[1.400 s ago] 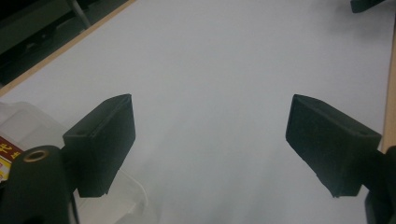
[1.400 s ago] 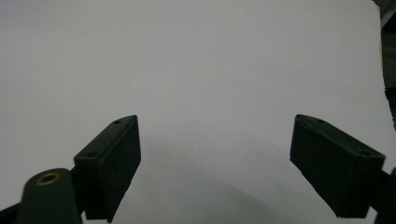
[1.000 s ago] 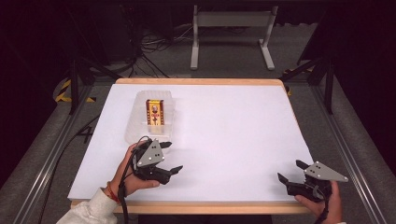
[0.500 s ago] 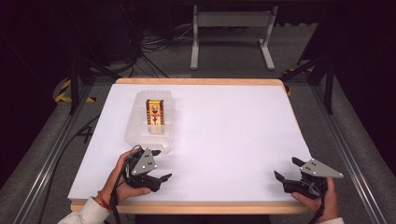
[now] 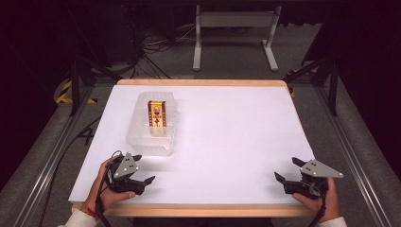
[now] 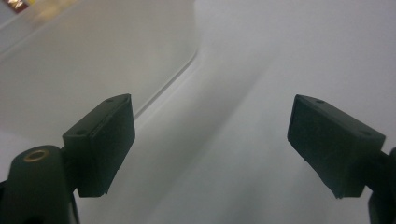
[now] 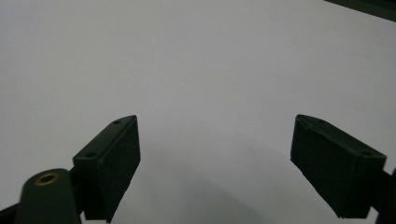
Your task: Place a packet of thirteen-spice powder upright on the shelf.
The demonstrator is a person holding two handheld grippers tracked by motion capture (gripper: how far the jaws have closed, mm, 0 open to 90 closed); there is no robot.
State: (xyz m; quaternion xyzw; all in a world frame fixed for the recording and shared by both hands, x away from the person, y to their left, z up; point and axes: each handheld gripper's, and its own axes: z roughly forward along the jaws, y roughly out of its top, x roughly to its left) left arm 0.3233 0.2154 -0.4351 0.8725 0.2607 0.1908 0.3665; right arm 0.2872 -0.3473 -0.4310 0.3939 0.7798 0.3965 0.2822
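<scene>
A clear plastic container (image 5: pixel 152 142) lies on the white table (image 5: pixel 227 137) at the left, with a small orange and brown box (image 5: pixel 157 114) inside it. My left gripper (image 5: pixel 143 169) rests near the front left edge, just below the container, jaws open and empty. In the left gripper view the container's rounded corner (image 6: pixel 93 60) lies close ahead of my left gripper (image 6: pixel 212 144). At the front right corner my right gripper (image 5: pixel 287 170) stands open with nothing in it. The right gripper view shows my right gripper (image 7: pixel 215 163) over bare table.
A wooden rim (image 5: pixel 198 210) edges the table's front. A metal stand (image 5: pixel 235 33) and cables lie on the floor behind the table. Dark frame rails (image 5: pixel 52 156) run along both sides.
My left gripper has drawn back from the container toward the front left edge. My right gripper has shifted slightly left along the front edge.
</scene>
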